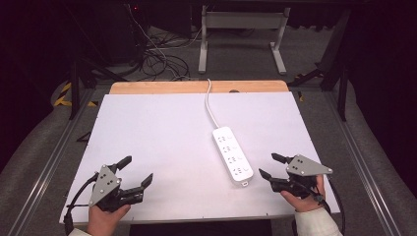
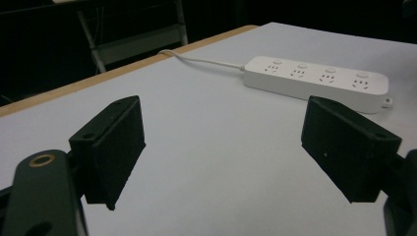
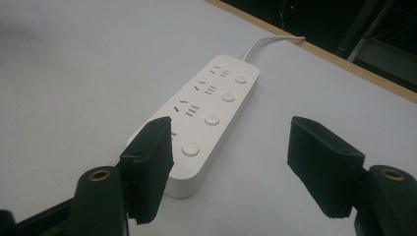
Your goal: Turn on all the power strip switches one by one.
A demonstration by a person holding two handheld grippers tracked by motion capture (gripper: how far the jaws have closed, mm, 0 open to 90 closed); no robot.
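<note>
Power strip (image 1: 233, 156), white with four sockets and four round buttons, lies flat on the white table (image 1: 147, 137), right of centre, its cable (image 1: 208, 105) running to the far edge. The right gripper (image 1: 269, 165) sits just beside its near end, jaws apart and holding nothing; I judge a good approach squares those jaws across the strip's narrow width before closing, keeping clear of the buttons. The left gripper (image 1: 137, 170), jaws also apart, rests well away at the near left. No brand or readable writing shows on the strip.
</note>
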